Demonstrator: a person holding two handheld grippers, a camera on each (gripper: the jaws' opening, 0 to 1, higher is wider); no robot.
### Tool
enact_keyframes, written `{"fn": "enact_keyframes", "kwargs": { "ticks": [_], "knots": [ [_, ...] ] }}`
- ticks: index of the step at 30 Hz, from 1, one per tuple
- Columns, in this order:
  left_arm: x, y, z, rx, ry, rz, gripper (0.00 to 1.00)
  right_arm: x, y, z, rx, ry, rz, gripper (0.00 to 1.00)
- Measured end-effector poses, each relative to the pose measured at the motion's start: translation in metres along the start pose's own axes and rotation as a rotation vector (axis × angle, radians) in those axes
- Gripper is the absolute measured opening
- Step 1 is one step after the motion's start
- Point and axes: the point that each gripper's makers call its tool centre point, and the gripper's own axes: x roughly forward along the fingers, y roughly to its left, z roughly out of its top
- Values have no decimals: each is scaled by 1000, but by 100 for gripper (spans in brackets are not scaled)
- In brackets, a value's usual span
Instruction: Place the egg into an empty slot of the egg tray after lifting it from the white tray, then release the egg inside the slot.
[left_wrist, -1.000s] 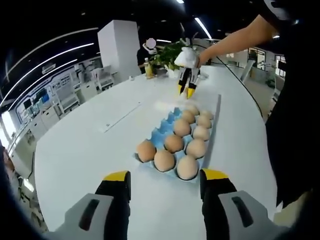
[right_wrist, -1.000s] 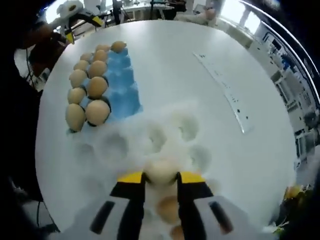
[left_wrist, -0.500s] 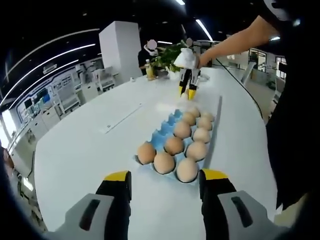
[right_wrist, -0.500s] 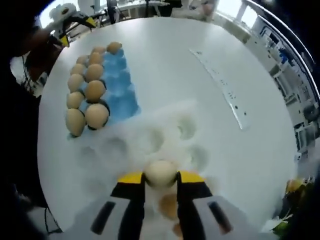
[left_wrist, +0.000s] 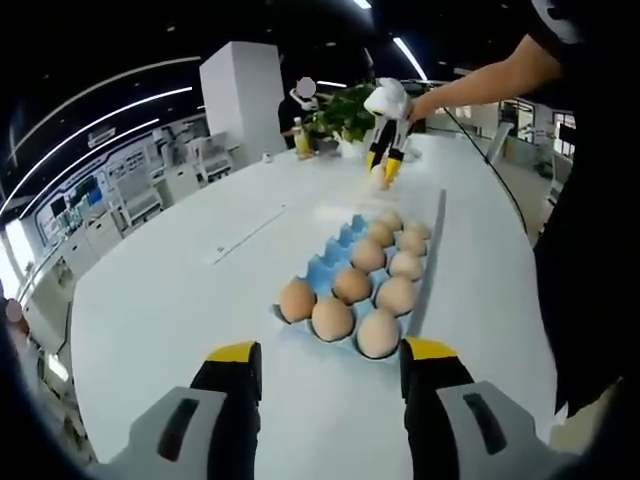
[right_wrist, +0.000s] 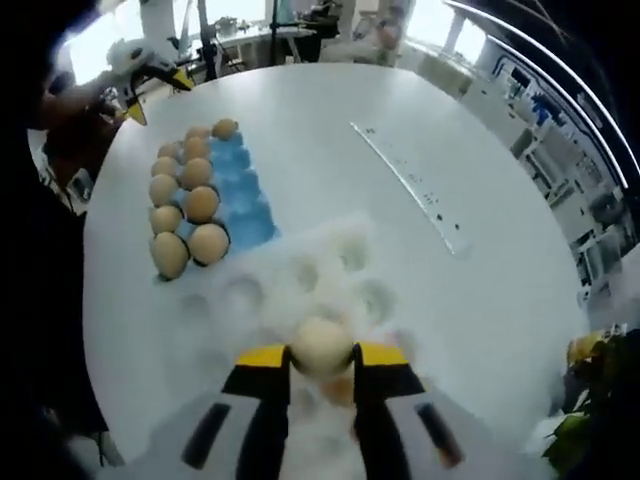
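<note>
Right tool (right_wrist: 321, 357) pinching a pale egg (right_wrist: 322, 345) between its yellow tips, holding it above the white tray (right_wrist: 255, 300) near the table's (right_wrist: 330, 160) edge. Left tool (left_wrist: 330, 352) hanging with tips spread apart, grasping nothing, facing the blue egg tray (left_wrist: 335, 262) lying just beside the white tray, several slots sitting bare.

I count nine eggs (left_wrist: 352, 284) in one blue egg tray (left_wrist: 328, 268), one egg (right_wrist: 322, 345) in my right claw (right_wrist: 322, 356), one white tray (right_wrist: 290, 290).
</note>
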Motion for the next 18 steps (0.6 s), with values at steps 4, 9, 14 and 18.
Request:
{"fn": "enact_keyframes", "kwargs": {
  "ticks": [4, 9, 14, 18],
  "knots": [
    [-1, 0, -1, -1, 0, 0, 57, -1, 4, 0, -8, 5, 1, 24],
    [-1, 1, -4, -10, 8, 4, 64, -2, 5, 5, -13, -1, -3, 24],
    [-1, 0, -7, -18, 24, 3, 73, -3, 4, 7, -15, -6, -6, 24],
    [-1, -1, -7, -28, 24, 1, 74, -4, 4, 10, -13, -15, -5, 24]
  ]
}}
